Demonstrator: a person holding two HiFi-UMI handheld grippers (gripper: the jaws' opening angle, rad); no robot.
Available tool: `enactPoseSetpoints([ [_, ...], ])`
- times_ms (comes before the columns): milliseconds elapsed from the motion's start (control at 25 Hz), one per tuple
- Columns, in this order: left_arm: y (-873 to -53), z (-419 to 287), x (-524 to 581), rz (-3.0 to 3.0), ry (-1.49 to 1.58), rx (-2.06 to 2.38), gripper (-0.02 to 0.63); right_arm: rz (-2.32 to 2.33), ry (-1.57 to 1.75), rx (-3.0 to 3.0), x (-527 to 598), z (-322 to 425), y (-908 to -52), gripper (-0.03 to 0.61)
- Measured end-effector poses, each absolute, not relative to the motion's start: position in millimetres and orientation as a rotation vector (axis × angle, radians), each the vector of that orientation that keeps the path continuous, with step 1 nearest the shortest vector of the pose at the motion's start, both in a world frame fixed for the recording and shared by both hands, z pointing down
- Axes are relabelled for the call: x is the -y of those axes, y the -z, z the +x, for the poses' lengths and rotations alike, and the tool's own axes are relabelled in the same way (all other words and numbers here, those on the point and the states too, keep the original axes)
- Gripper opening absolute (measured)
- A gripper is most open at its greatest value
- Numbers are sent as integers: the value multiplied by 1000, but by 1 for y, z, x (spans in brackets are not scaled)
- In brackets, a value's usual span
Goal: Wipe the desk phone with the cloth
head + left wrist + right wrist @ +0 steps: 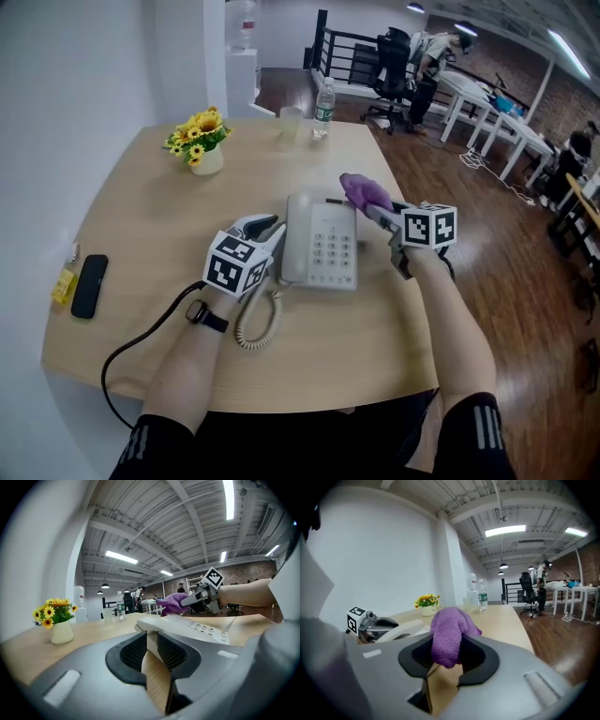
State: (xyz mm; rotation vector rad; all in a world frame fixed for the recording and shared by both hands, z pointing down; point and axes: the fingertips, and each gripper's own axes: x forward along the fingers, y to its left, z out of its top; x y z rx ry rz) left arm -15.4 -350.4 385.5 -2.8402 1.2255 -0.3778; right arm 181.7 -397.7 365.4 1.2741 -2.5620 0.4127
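The cream desk phone (326,246) lies in the middle of the round wooden table (141,216), its handset (292,239) in the cradle on its left side. My left gripper (275,236) is shut on that handset (154,626) from the left; the keypad (206,629) lies beyond. My right gripper (372,210) is shut on a bunched purple cloth (364,191), which hangs over the phone's far right corner. In the right gripper view the cloth (449,637) bulges up out of the jaws, and the left gripper (377,625) shows at the left by the phone.
A pot of yellow flowers (201,142), a glass (289,124) and a water bottle (323,103) stand at the table's far side. A black mobile (89,286) lies near the left edge. The coiled cord (258,323) and a black cable (141,342) trail toward me.
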Motion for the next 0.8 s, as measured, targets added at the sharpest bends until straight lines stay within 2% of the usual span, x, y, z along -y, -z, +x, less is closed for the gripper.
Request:
enactPoseSetpoints([
  [320,-384,-15,350,-2835,381,-1226,63,1150,-546,2563,385,167,-401,120],
  [800,-385,-15,350,-2830,383,-1230,63,976,-383,2551,287,151,-424,118],
])
